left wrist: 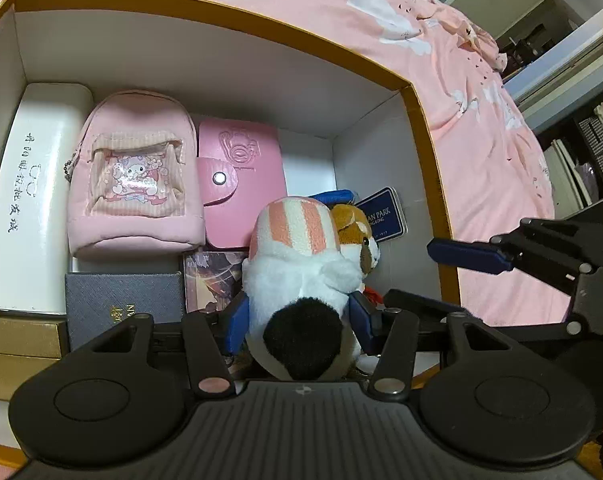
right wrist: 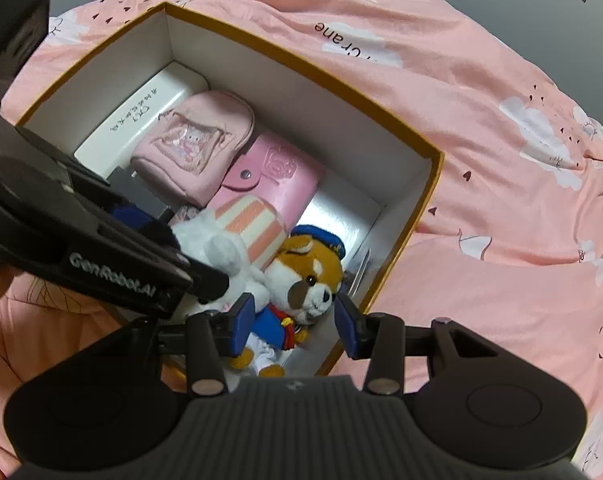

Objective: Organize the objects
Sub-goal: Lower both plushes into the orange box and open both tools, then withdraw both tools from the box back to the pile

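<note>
An open orange-rimmed box (left wrist: 425,148) (right wrist: 433,184) sits on a pink bedspread. My left gripper (left wrist: 297,316) is shut on a white plush with pink stripes and a black tail (left wrist: 297,272) (right wrist: 237,236), holding it inside the box. A brown dog plush in a blue cap (right wrist: 301,276) (left wrist: 357,236) lies beside it in the box's near right corner. My right gripper (right wrist: 295,320) is open and empty, just above the dog plush; one of its fingers (left wrist: 469,256) shows in the left wrist view.
The box also holds a white glasses case (left wrist: 33,196), a pink mini backpack (left wrist: 137,176), a pink wallet (left wrist: 241,180), a grey box (left wrist: 121,304), a blue card (left wrist: 381,212) and a gold box (left wrist: 17,340). The bedspread (right wrist: 501,200) surrounds the box.
</note>
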